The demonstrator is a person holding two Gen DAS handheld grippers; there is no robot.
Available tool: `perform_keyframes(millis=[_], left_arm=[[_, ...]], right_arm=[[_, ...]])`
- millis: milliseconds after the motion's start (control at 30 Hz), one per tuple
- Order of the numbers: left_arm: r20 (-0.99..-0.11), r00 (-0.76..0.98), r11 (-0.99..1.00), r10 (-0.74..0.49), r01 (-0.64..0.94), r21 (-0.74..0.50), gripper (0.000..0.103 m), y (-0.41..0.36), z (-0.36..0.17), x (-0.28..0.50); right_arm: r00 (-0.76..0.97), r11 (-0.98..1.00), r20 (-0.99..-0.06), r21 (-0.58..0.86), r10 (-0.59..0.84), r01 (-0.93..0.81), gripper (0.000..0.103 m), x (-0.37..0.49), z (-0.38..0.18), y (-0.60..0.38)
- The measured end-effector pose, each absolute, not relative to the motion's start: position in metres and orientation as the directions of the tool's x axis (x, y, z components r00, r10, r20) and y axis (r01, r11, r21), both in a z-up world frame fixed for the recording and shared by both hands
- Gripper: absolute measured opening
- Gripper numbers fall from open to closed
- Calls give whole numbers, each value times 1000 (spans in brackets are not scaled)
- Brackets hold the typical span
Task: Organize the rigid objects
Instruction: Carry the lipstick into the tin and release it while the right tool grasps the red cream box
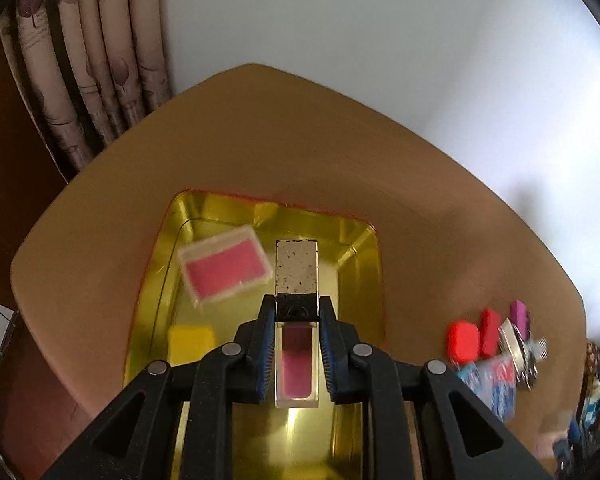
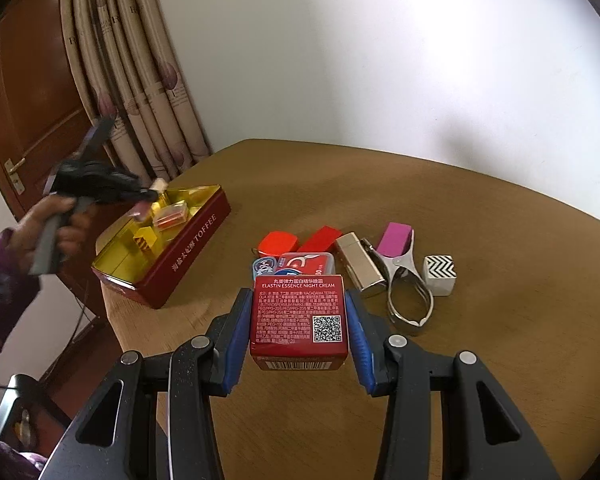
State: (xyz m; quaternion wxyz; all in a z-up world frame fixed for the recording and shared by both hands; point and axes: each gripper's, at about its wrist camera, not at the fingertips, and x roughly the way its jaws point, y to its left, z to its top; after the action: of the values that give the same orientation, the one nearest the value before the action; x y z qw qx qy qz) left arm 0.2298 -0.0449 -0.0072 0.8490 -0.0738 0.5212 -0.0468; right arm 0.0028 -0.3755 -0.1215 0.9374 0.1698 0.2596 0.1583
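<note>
Left wrist view. The left gripper (image 1: 296,316) is shut on a slim clear bottle (image 1: 296,360) with pink liquid and a speckled silver cap; its fingers (image 1: 265,344) clamp the bottle at both sides, near where the cap meets the body. The bottle hangs over an open tin (image 1: 364,264) with a shiny gold inside, which sits on the brown desk (image 1: 260,140). In the tin lie a clear case with a pink insert (image 1: 224,268), tilted, and a yellow block (image 1: 190,342) nearer the camera. Off to the right on the desk, well apart from the tin, is a blurred cluster: a red oval box (image 1: 463,340), a red block (image 1: 490,330), a purple block (image 1: 519,314). A curtain (image 1: 92,60) hangs behind the desk's far left corner.

Right wrist view. The right gripper (image 2: 298,320) holds a red carton (image 2: 298,320) printed "ELASTIN ESSENCE NIGHT CREAM", with a QR code on its top face. The blue finger pads (image 2: 238,328) press its two sides, fingers partly open to the carton's width, carton lifted above the desk. Beyond it lie the red oval box, a red block, a silver lighter-shaped case (image 2: 358,266), a purple block with a metal clip (image 2: 408,296) beside it, and a cube with black zigzags (image 2: 440,274). Left, the red tin marked "TOFFEE" sits at the desk edge. A hand (image 2: 56,224) holds the left gripper above it, bottle in its fingers.
</note>
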Motion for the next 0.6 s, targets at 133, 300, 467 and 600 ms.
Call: perform_keyframes(millis=[133,300,467,600], left_arm=[[-894,426,988,-142,9,-153,20,-58,-33,257],[-897,415,987,-150,12,-159,20,-69,-52,275],[-914,389,993,-115,55,-102,21,-83,-62,282],[-906,410,993,-109,93,-77,22,-89,-55,275]], right_arm=[[812,894,-442,401,381,-201,42,6,-121,-376],[805,890,-451,413,386,-196,42,14,-123,-377],[797,885,-457,421,396,-199,42,17,-123,-371],[794,884,-456,419,402,-207,42,19,-121,-366]])
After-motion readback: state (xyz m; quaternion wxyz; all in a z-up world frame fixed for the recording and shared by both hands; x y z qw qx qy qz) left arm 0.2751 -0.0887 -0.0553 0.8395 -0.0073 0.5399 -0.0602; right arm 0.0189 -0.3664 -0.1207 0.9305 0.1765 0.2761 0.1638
